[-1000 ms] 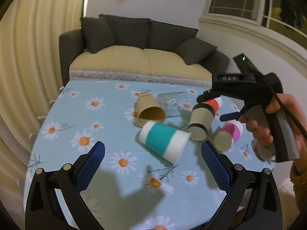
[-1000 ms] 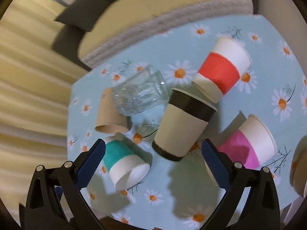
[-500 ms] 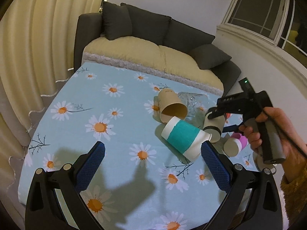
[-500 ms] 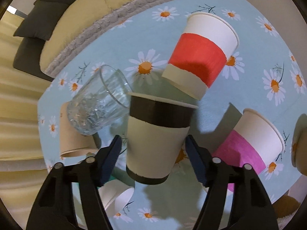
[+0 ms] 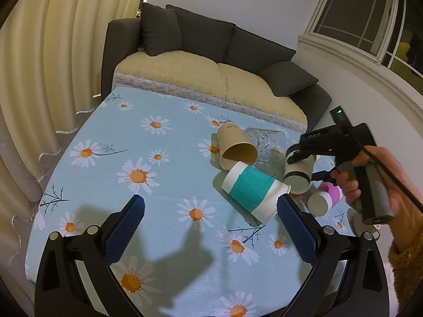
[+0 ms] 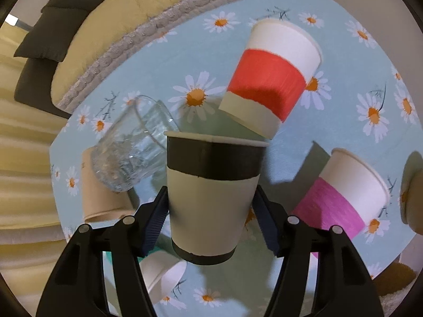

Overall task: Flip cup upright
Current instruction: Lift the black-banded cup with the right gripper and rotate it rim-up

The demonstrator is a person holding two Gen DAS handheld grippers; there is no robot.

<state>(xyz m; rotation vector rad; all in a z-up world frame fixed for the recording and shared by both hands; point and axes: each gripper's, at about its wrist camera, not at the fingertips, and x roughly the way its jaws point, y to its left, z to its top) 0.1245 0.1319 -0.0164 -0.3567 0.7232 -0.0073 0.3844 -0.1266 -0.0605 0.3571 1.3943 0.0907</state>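
Note:
My right gripper (image 6: 211, 208) is shut on a cream paper cup with black bands (image 6: 211, 198) and holds it off the table, rim pointing away from the camera. In the left wrist view the same cup (image 5: 298, 171) hangs tilted in the right gripper (image 5: 304, 155), above the other cups. My left gripper (image 5: 208, 227) is open and empty over the near part of the daisy tablecloth (image 5: 132, 158). A teal-banded cup (image 5: 253, 190) lies on its side just beyond its right finger.
Lying on the cloth are a plain brown cup (image 5: 235, 145), a clear glass (image 6: 132, 150), a red-banded cup (image 6: 269, 79) and a pink-banded cup (image 6: 343, 198). A sofa (image 5: 211, 60) stands behind the table. Curtains hang at the left.
My right gripper closed on the black-banded cup and lifted it off the table. My left gripper pulled back and to the left, so the cups sit further right in its view.

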